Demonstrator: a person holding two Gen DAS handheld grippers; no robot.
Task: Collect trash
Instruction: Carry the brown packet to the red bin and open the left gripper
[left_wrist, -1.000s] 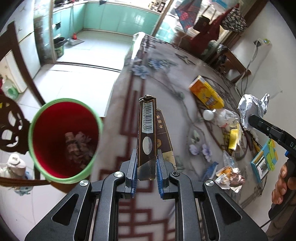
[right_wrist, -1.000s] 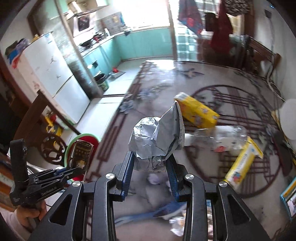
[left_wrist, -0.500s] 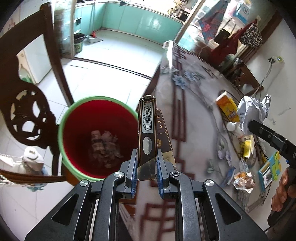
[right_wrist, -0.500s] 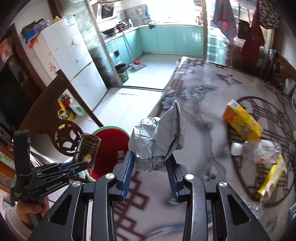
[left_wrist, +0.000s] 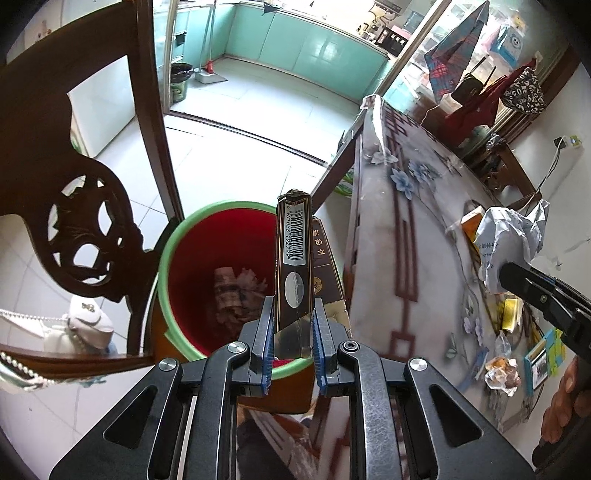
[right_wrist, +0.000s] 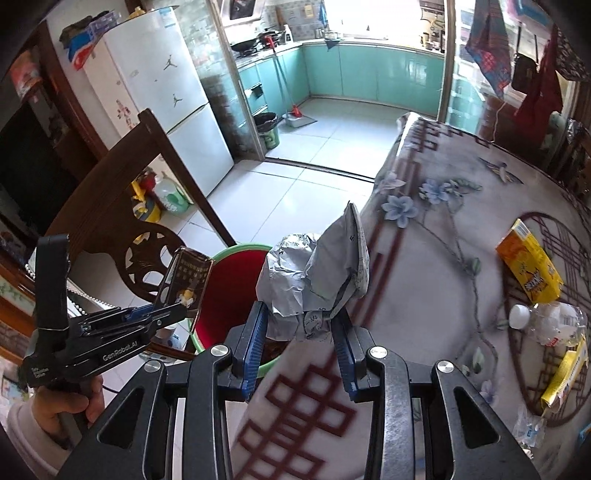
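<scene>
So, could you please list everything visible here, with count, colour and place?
bin: one, red with green rim, on floor by table edge
dark box: one, brown-black, in left gripper
crumpled wrapper: one, silver-grey, in right gripper
yellow box: one, on table
plastic bottle: one, clear, white cap, on table
chair: one, dark wood, beside bin
table: one, floral cover
left gripper: shut
right gripper: shut

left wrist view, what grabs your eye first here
The dark box with a barcode, clamped upright in the left gripper, fills the centre. Just behind it gapes a red bin with a green rim, beside the table. At the right edge, the right gripper holds crumpled grey paper.
</scene>
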